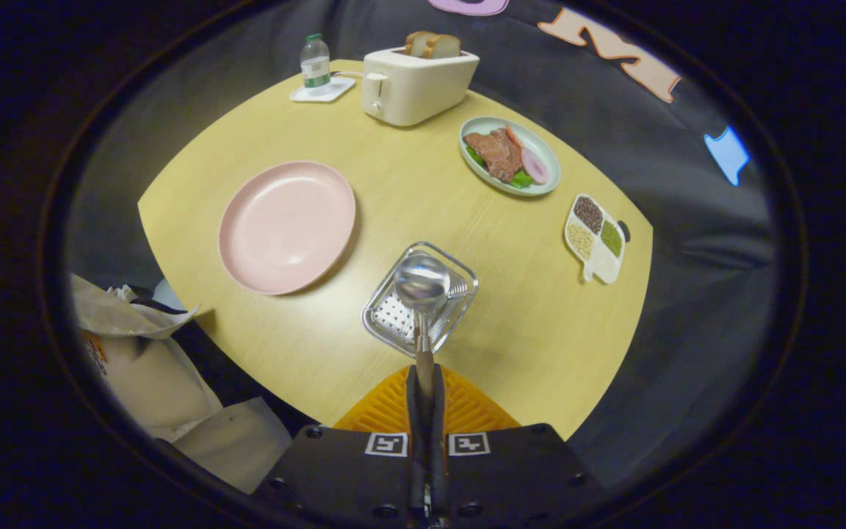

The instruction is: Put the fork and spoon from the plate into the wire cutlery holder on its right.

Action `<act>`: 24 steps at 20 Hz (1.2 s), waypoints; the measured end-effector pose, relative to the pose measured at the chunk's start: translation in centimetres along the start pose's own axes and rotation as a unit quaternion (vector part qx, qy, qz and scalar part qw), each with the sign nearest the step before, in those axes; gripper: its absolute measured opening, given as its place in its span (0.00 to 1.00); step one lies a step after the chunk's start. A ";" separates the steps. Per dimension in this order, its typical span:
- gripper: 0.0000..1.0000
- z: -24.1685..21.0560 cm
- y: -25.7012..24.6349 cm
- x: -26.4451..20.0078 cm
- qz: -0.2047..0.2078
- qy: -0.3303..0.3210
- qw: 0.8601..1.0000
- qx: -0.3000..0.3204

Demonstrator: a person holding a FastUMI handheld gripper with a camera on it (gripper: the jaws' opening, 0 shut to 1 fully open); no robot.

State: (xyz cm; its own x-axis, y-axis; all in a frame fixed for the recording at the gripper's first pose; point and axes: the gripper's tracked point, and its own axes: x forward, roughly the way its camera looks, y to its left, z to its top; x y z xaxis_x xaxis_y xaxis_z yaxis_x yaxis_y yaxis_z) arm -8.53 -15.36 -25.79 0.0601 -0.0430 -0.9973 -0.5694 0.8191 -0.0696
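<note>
Fingers (423, 382) pinch shiny metal spoon (421, 283) by handle, bowl poised above square wire cutlery holder (393, 319) near desk's (408, 191) front edge, fork tines (458, 288) inside. Round pink plate (287, 226) bare. Next: lower, release.

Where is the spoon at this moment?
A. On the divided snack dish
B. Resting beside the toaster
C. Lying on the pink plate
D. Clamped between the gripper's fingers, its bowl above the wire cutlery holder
D: the gripper is shut on the handle of the spoon, whose bowl hangs over the wire cutlery holder, where fork tines already show; the pink plate is bare.
</note>
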 end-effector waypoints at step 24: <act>1.00 4.7 3.8 -2.2 0.020 -0.138 0.984 0.109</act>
State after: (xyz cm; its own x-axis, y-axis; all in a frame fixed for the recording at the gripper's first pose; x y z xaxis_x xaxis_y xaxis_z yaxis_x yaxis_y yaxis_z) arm -6.98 -9.50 -23.75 0.2797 0.1239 -0.9521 -0.3883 0.9215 0.0058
